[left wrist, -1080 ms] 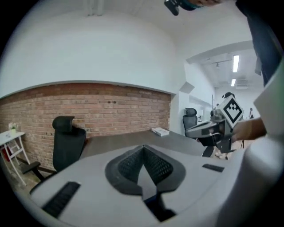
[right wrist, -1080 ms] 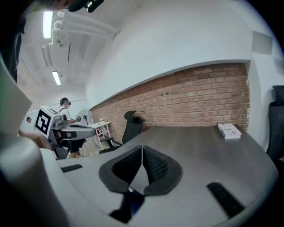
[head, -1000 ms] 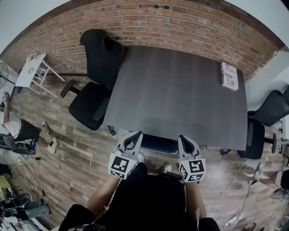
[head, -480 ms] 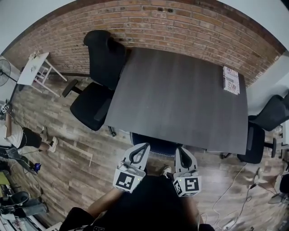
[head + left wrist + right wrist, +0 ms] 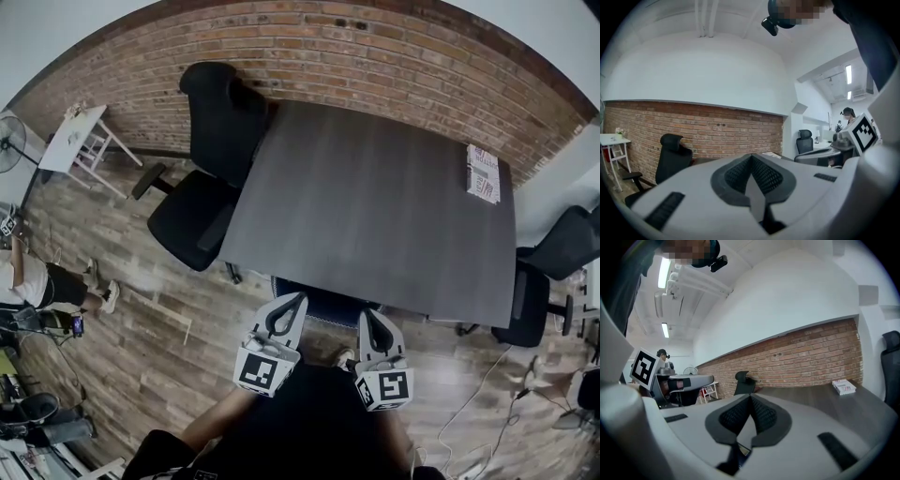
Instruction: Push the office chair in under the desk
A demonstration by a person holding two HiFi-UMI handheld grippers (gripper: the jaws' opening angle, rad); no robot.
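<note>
The office chair (image 5: 326, 302) is tucked under the near edge of the dark grey desk (image 5: 375, 206); only the top of its dark backrest shows. My left gripper (image 5: 298, 297) and right gripper (image 5: 367, 313) point at that backrest from the near side, side by side. Both are shut with nothing between the jaws. Whether the tips touch the backrest I cannot tell. In the left gripper view the shut left gripper (image 5: 751, 158) looks across the desk toward the brick wall. The shut right gripper (image 5: 750, 397) fills the right gripper view in the same way.
A second black chair (image 5: 202, 159) stands at the desk's left side, a third (image 5: 553, 258) at its right. A white printed box (image 5: 484, 174) lies on the desk's far right corner. A white side table (image 5: 73, 139) and a person (image 5: 33, 281) are at the left; cables (image 5: 478, 412) lie on the floor.
Both grippers have drawn closer together and back toward me from the desk's edge. The chair stays under the desk.
</note>
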